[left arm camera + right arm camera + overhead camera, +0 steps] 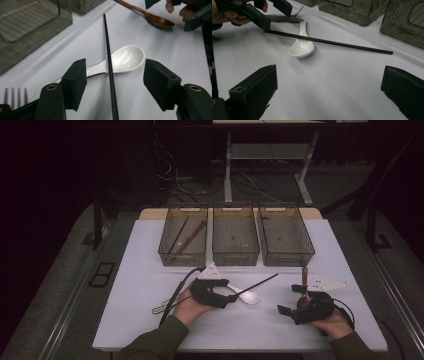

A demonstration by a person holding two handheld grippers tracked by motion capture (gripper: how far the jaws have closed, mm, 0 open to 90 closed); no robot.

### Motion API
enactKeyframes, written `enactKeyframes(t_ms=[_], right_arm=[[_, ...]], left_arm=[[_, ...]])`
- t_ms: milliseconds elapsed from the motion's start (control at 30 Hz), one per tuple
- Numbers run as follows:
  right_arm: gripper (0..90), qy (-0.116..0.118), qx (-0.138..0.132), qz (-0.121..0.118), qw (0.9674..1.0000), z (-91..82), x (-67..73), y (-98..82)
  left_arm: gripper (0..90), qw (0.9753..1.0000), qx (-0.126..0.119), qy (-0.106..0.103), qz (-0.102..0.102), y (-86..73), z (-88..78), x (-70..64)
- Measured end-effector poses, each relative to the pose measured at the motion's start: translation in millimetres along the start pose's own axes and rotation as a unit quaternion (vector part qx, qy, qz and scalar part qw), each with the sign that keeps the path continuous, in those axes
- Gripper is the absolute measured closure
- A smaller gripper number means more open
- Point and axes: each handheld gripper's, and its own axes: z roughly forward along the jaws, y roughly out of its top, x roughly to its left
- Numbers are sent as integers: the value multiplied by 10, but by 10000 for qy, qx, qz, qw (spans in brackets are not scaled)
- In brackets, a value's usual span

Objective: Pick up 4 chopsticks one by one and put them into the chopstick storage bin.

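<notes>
Left gripper (pixel 113 82) straddles the black chopstick (pixel 109 62), jaws apart and not yet pinching, lined up for a clean pickup where it lies across the white spoon (pixel 125 58). Right gripper (pixel 329 92) waits open over bare table, keeping clear.

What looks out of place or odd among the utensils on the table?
A single black chopstick lies across the white spoon, between the open left gripper pads. Its likely partners sit in the left bin.
</notes>
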Motion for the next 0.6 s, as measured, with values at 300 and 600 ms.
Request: enactKeyframes(t_ms=[300,600], right_arm=[[5,-6,13,-2,10000,8,5,1],[5,-11,28,-10,10000,15,6,1]], left_arm=[[470,9998,171,54,52,-48,81,-37],[579,9990,447,62,1,-90,154,-26]])
